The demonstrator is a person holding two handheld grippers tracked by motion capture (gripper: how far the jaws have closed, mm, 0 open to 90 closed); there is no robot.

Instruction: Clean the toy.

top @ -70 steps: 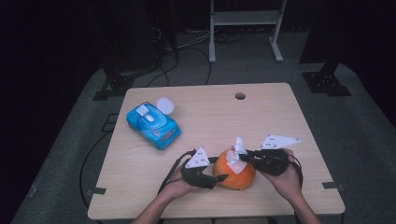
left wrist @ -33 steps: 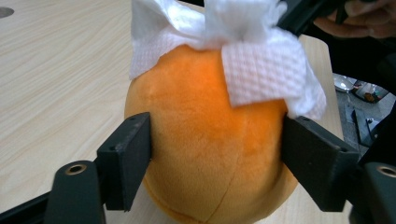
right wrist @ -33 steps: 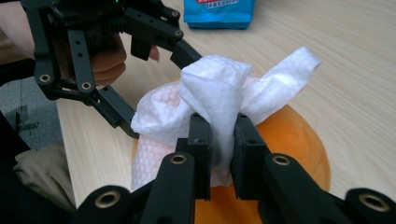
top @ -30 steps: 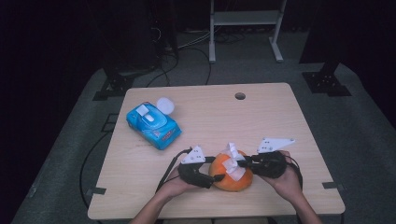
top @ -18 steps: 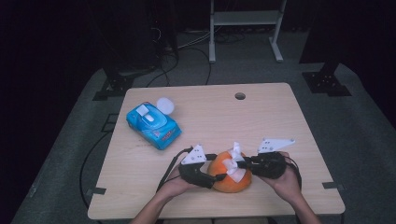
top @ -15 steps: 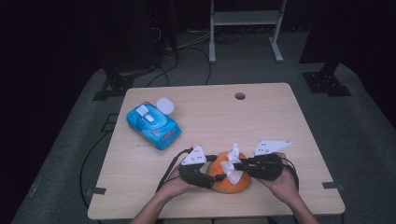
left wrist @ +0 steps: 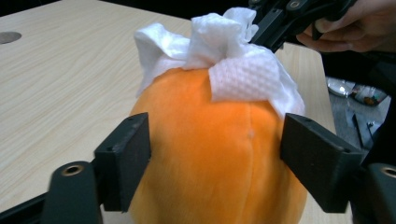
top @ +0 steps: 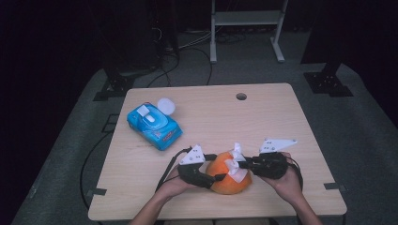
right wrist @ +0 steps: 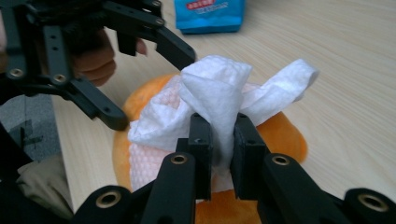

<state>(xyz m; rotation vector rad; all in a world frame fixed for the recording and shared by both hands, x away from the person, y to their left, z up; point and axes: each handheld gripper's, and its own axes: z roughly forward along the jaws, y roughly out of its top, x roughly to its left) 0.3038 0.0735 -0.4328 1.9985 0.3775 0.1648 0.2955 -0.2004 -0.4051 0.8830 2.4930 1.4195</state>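
Note:
An orange plush ball (top: 225, 182) rests near the front edge of the table. My left gripper (top: 218, 180) comes in from the left, and its two pads (left wrist: 126, 158) press on the ball's (left wrist: 210, 154) sides. A crumpled white wipe (top: 236, 161) lies on top of the ball. From the right, my right gripper (top: 240, 164) is shut on a fold of that wipe (right wrist: 215, 93), with its jaws (right wrist: 219, 135) pinched tight just above the ball (right wrist: 285, 135). The right gripper view has the left gripper (right wrist: 152, 88) at upper left.
A blue pack of wipes (top: 154, 124) lies at the table's left, its white round lid (top: 165, 106) flipped open behind it. A cable hole (top: 241, 96) is in the wooden table (top: 281, 122) near the far edge. A metal rack (top: 246, 18) stands beyond the table.
My right gripper has shifted slightly left and down with the wipe, so the wipe now sits closer on the ball's top. The left gripper and the ball have stayed put.

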